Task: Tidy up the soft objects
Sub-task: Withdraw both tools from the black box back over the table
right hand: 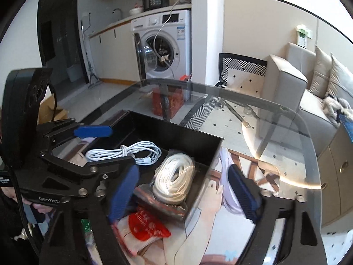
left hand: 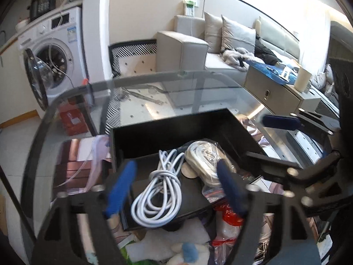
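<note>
Nearest the cameras, loose items remain outside the bin — a red-printed plastic bag [right hand: 146,231] and a white-and-blue plush toy [left hand: 187,252] by the near edge of the glass tabletop [left hand: 198,92]. Both the left gripper [left hand: 176,190] and the right gripper [right hand: 183,194] have their jaws spread, holding nothing. Beyond them, the black bin [right hand: 176,132] holds a knotted white cable [left hand: 158,190] and a bagged white cord [right hand: 174,178] side by side — so the job looks partly done.

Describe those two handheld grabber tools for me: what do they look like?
Both are black, angular frames with visible bolts. The left gripper and right gripper each have two blue padded fingers. The left one carries white lettering and a black cable.
</note>
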### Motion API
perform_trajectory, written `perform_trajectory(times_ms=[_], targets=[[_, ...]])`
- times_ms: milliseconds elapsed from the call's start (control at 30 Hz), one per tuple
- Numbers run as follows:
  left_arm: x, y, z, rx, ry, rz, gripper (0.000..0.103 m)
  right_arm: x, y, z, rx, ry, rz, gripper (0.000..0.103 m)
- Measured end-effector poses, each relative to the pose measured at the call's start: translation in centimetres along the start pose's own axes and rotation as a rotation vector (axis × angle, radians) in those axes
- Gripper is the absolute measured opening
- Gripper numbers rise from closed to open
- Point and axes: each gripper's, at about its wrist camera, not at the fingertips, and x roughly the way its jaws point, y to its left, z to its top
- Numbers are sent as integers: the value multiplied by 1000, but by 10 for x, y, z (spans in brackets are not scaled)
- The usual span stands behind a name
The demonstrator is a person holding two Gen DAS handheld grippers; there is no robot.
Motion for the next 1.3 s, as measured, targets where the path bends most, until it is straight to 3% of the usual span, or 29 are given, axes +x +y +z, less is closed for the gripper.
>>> perform_trajectory(times_ms=[67, 100, 333, 733, 1300], targets=[[-8, 1, -1, -1, -18, 1, 101, -13, -2, -6, 26, -28, -5, 102], [-11, 1, -1, -2, -25, -1, 103, -18, -2, -8, 36, -39, -4, 102], [-35, 0, -15, 34, -51, 7, 103, -38, -1, -27, 92, -58, -16, 102], [-69, 8, -52, 13, -69, 42, 103, -65, 20, -67, 129, -78, -3, 102], [-88, 15, -87, -3, -72, 51, 103, -62, 42, -99, 74, 3, 63, 102]])
